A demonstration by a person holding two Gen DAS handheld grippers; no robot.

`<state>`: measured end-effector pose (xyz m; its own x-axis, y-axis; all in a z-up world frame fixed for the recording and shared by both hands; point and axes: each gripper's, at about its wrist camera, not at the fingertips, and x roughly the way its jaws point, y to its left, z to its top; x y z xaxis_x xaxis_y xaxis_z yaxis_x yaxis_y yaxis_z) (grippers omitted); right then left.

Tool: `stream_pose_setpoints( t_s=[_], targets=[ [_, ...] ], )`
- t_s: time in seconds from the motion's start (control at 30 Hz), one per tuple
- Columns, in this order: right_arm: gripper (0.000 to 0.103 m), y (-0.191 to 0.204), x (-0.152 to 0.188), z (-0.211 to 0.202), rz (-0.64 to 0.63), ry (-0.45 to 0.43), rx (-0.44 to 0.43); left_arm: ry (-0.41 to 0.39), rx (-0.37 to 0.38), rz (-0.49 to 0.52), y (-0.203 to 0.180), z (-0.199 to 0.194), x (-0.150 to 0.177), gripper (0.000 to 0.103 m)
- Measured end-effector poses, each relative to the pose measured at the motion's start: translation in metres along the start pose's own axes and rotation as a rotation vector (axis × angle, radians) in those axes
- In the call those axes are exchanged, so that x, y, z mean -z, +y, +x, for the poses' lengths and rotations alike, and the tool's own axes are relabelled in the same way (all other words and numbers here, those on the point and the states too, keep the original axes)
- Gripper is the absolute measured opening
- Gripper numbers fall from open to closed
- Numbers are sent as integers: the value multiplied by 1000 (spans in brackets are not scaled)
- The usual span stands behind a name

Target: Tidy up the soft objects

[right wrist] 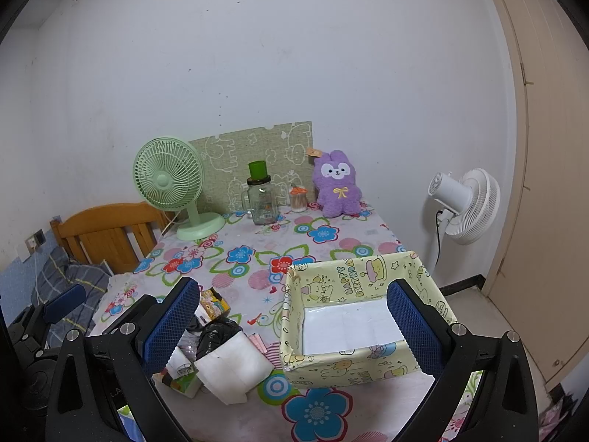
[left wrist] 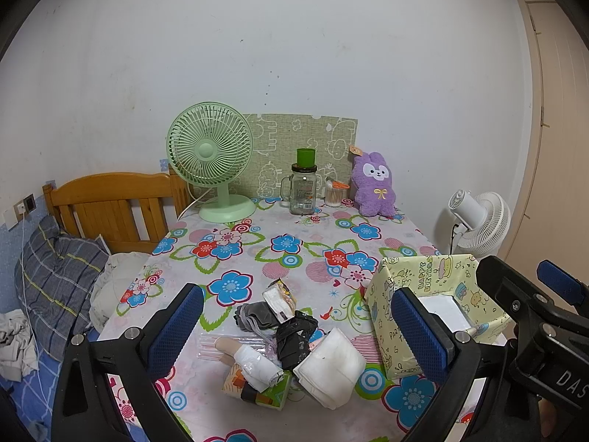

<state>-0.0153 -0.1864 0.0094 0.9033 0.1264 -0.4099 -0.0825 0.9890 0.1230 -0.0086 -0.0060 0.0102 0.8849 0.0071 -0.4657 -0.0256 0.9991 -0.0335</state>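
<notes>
A pile of soft things lies on the flowered table near me: a folded white cloth (left wrist: pixel 329 366), a black crumpled bag (left wrist: pixel 294 335), a grey pouch (left wrist: pixel 254 316), a white roll (left wrist: pixel 257 366) and a tissue pack (left wrist: pixel 279 298). The cloth also shows in the right wrist view (right wrist: pixel 232 368). A yellow birthday-print box (right wrist: pixel 353 316) stands open and empty to the right of the pile; it also shows in the left wrist view (left wrist: pixel 434 294). My left gripper (left wrist: pixel 298 335) is open above the pile. My right gripper (right wrist: pixel 291 328) is open, over the box's left wall.
At the table's far edge stand a green fan (left wrist: pixel 213 158), a glass jar with a green cup (left wrist: pixel 303 188), a cotton-swab jar (left wrist: pixel 335 193) and a purple plush rabbit (left wrist: pixel 373 184). A bed with a wooden headboard (left wrist: pixel 114 206) is left. A white floor fan (right wrist: pixel 464 206) is right.
</notes>
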Motion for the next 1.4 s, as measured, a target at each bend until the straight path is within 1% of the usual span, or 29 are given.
stream_pose_setpoints(
  t_s=[0.2, 0.27, 0.5, 0.67, 0.93, 1.1, 1.27, 1.4],
  targets=[
    [103, -1, 0, 0, 0, 2, -1, -1, 1, 2, -2, 1, 0, 101],
    [102, 0, 0, 1, -1, 4, -2, -1, 1, 4, -3, 1, 0, 99],
    [100, 6, 1, 8, -10, 16, -7, 5, 1, 10, 0, 7, 2, 96],
    [98, 12, 6, 16, -6, 26, -6, 17, 5, 15, 3, 14, 6, 91],
    [95, 20, 16, 34, -1, 63, -20, 57, 3, 7, 12, 29, 16, 86],
    [93, 27, 25, 47, -6, 91, -30, 83, -7, 6, 21, 40, 26, 85],
    [92, 36, 36, 64, -17, 136, -38, 127, -11, 3, 29, 53, 39, 83],
    [92, 44, 48, 74, -26, 166, -55, 169, -7, 20, 32, 64, 50, 83]
  ],
)
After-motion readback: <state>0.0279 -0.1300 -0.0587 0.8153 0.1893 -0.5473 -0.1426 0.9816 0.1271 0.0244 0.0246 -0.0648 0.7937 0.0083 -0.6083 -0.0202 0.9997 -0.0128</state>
